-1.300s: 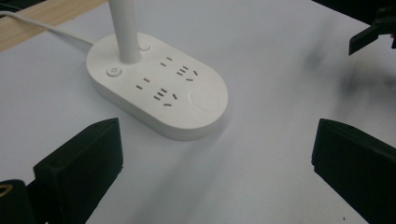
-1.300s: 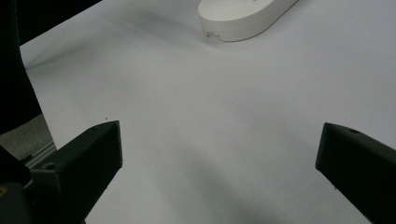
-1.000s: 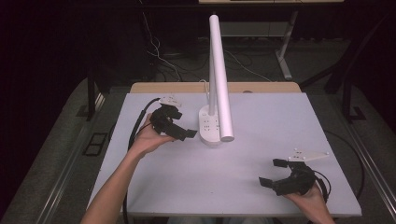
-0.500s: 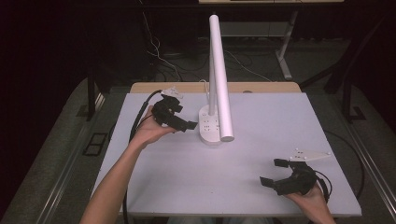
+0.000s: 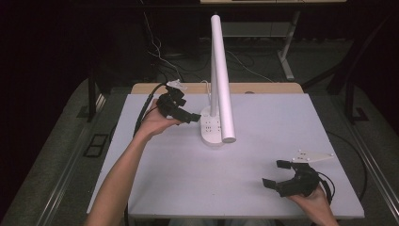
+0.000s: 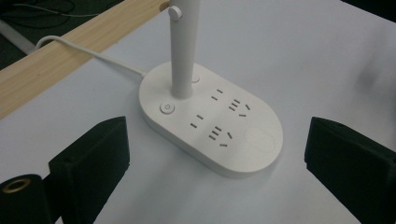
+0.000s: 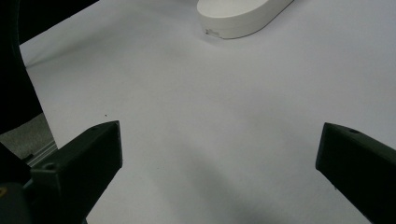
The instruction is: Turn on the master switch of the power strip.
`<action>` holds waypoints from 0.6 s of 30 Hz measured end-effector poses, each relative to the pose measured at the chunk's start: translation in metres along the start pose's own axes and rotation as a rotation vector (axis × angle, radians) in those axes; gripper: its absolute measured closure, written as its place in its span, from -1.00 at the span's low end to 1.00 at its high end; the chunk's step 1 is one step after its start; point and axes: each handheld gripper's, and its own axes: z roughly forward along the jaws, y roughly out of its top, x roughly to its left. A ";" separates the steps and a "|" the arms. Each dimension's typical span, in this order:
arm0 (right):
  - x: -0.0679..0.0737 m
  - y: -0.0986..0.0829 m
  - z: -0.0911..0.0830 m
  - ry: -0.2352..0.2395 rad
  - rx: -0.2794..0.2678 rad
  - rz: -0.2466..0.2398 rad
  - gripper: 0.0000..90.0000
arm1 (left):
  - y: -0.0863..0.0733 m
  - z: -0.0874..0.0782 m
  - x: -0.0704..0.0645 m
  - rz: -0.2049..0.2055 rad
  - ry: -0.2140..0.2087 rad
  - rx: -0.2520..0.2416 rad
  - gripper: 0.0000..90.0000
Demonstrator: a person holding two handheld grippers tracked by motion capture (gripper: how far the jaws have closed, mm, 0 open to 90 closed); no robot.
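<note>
Lamp base (image 5: 212, 130) at table (image 5: 263, 155) rear centre; left gripper (image 5: 192, 116) just beside; right gripper (image 5: 276, 174) near front-right.

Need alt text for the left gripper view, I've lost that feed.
The left tool is open, its black jaws on either side of a white oval desk lamp base with built-in sockets and a round power button. The lamp stem rises from it; a white cord trails off over the white table.

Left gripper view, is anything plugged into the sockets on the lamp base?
No, the sockets on the lamp base lie bare, with no plug in any of them.
</note>
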 end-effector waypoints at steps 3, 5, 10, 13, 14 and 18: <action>0.000 0.000 0.000 -0.001 0.001 0.001 -1.00 | 0.002 0.003 0.003 -0.016 -0.001 -0.011 -0.83; 0.000 0.000 0.000 -0.001 0.000 0.004 -1.00 | 0.003 0.004 0.006 -0.023 0.000 -0.015 -0.79; 0.000 0.000 -0.001 0.000 0.000 0.004 -1.00 | 0.007 0.006 0.013 -0.048 0.006 -0.042 -0.69; -0.001 0.000 -0.001 0.000 -0.001 0.004 -1.00 | 0.008 0.009 0.015 -0.063 0.005 -0.037 -0.67; -0.001 0.000 -0.001 0.000 -0.002 0.005 -1.00 | 0.009 0.009 0.017 -0.059 0.006 -0.034 -0.67; -0.001 0.000 -0.001 -0.001 -0.002 0.002 -1.00 | 0.009 0.014 0.021 -0.083 0.014 -0.044 -0.60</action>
